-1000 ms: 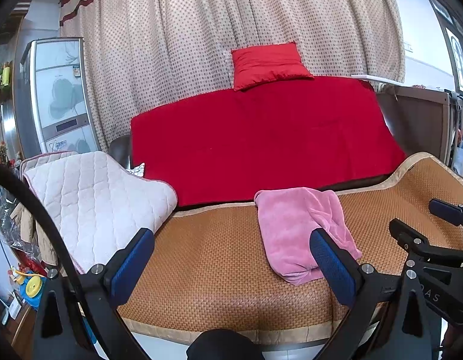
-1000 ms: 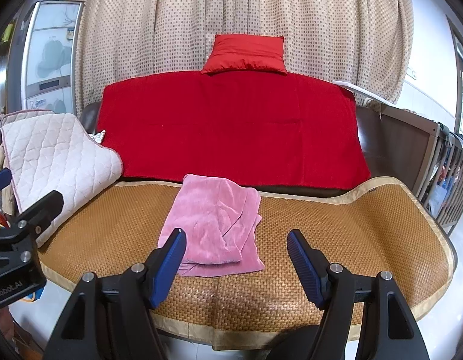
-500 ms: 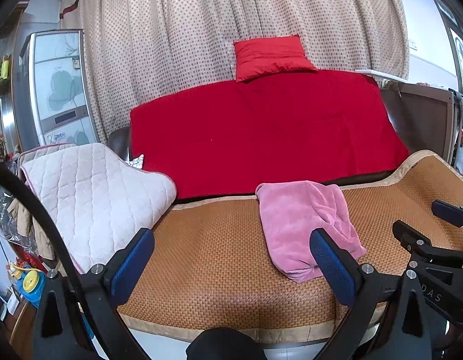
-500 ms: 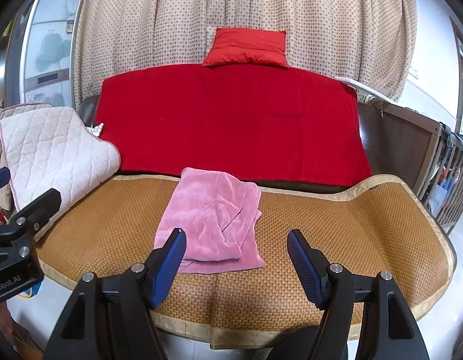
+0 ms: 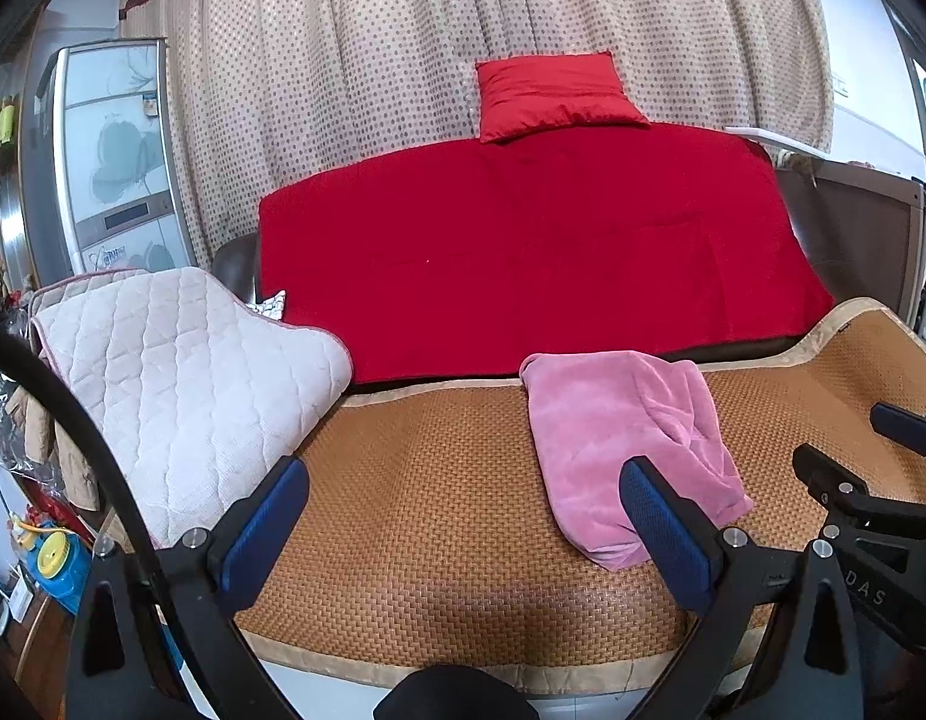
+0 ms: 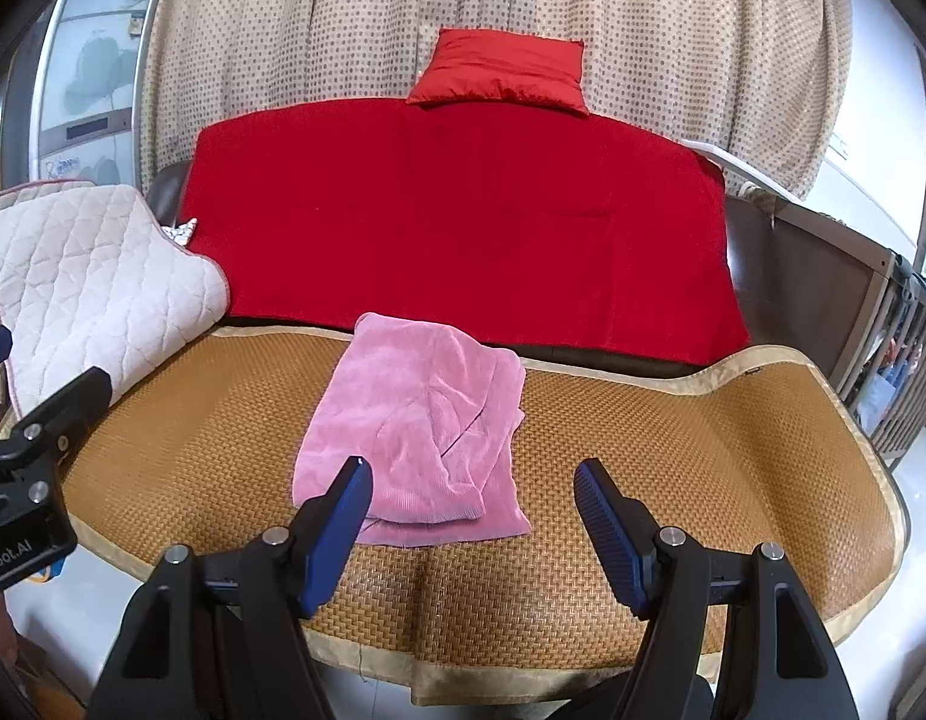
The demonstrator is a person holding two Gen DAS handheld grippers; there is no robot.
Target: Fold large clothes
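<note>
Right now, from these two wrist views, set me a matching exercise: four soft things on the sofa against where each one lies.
Things:
1. pink garment
2. red cushion
3. quilted white pad
4. red blanket

Places:
A. draped over the sofa's backrest
B. on top of the backrest, against the curtain
C. crumpled on the woven mat
D. over the sofa's left end

Pairs: 1-C, 2-B, 3-D, 4-A
</note>
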